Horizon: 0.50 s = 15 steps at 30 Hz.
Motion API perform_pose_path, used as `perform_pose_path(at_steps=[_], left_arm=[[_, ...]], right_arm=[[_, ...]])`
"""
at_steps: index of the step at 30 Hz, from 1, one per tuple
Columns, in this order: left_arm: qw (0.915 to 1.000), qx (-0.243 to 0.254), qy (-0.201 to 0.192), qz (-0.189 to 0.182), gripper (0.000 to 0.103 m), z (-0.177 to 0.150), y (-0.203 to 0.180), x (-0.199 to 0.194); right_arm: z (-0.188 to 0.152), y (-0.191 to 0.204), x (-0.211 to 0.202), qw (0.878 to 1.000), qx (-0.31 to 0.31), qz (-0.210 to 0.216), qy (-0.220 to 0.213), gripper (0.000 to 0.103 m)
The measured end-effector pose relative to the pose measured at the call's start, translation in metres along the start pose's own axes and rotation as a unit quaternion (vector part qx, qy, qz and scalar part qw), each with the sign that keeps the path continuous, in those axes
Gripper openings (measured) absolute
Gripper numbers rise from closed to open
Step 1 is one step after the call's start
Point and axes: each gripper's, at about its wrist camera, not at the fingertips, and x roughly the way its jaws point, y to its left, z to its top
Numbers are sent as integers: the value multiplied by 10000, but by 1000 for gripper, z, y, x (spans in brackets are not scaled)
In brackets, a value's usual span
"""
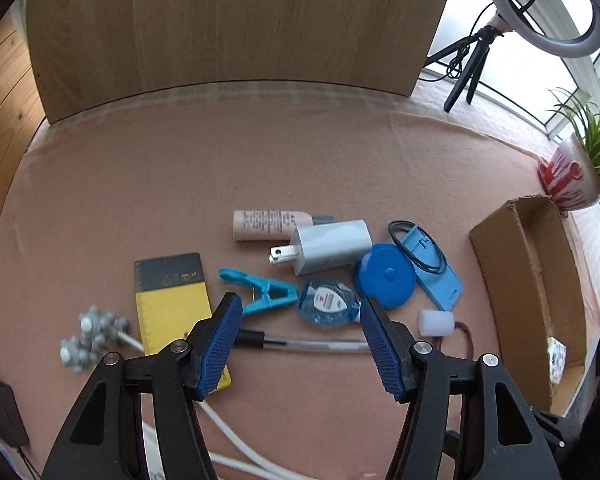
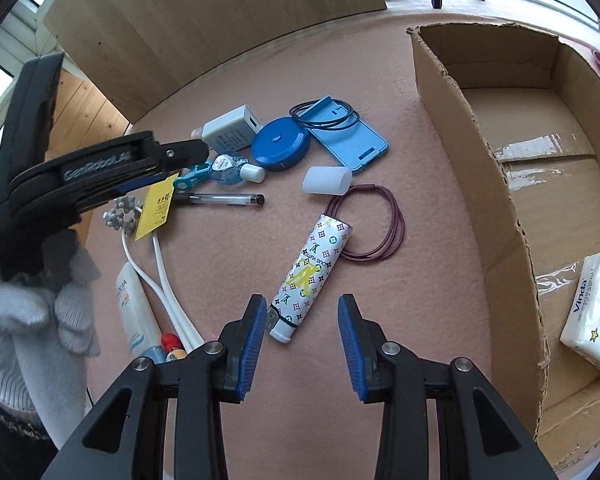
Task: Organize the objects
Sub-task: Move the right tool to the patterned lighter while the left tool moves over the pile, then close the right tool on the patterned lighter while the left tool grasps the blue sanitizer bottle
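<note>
Right now both of your tongs are spread wide and hold nothing. Your right tongs (image 2: pixel 302 340) hover over the bench (image 2: pixel 420 240) with the patterned lighter (image 2: pixel 312 272) lying just ahead, its near end close to the left pad and the body angled away to the right. The cardboard box (image 2: pixel 476 184) sits to the right of those tongs, with only a tissue pack (image 2: pixel 592 312) inside.

Your left tongs (image 1: pixel 300 344) hang above the clutter, with the clear pen (image 1: pixel 300 345) lying crosswise between the pads and the blue clothes peg (image 1: pixel 260 292) and small gel bottle (image 1: pixel 327 305) just beyond.

The lighter's slant is likely the main risk: closing squarely on it could catch only the end cap, so it may pivot or slip out. The maroon cord loop (image 2: pixel 374 222) touches its far end and could drag along. On the left, the pen may roll away, or a pad may land on the yellow ruler (image 1: pixel 172 300) beside it.
</note>
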Motion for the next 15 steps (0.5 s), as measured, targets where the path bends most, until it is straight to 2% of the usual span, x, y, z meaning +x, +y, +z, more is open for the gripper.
perform_pose_path(at_steps=[6,15], left_arm=[[9996,136,249,62,65,19,-6,28],[9960,844,176,235,65,2,-26,32]], right_arm=[[1,-4,0,10000,56,34,-14,34],[8,6,9,9998,-119,-183,17,34]])
